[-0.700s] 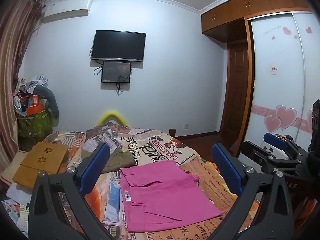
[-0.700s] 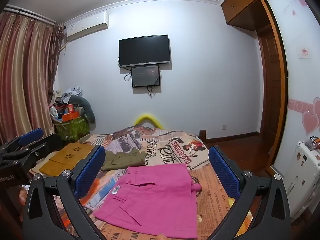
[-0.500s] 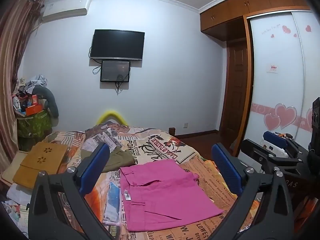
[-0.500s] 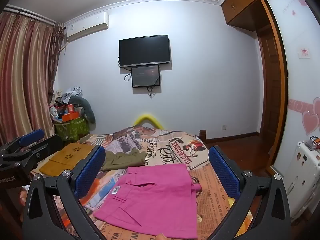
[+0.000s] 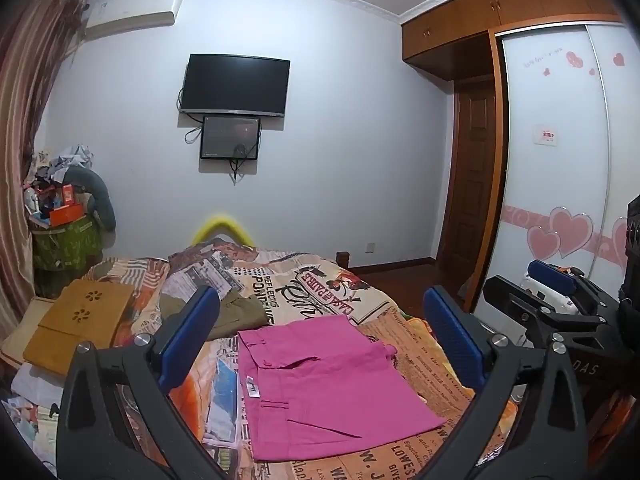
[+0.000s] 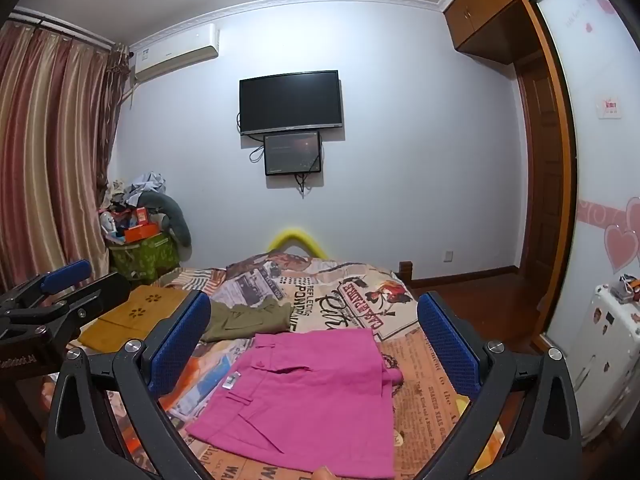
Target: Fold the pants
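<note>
Both claws, left claw [image 5: 320,336] and right claw [image 6: 314,342], stay spread wide above unmoved pink pants [image 5: 320,384].

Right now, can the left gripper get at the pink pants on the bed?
Probably yes: the left gripper is open, the pink pants lie flat just ahead, and nothing stands between them.
</note>
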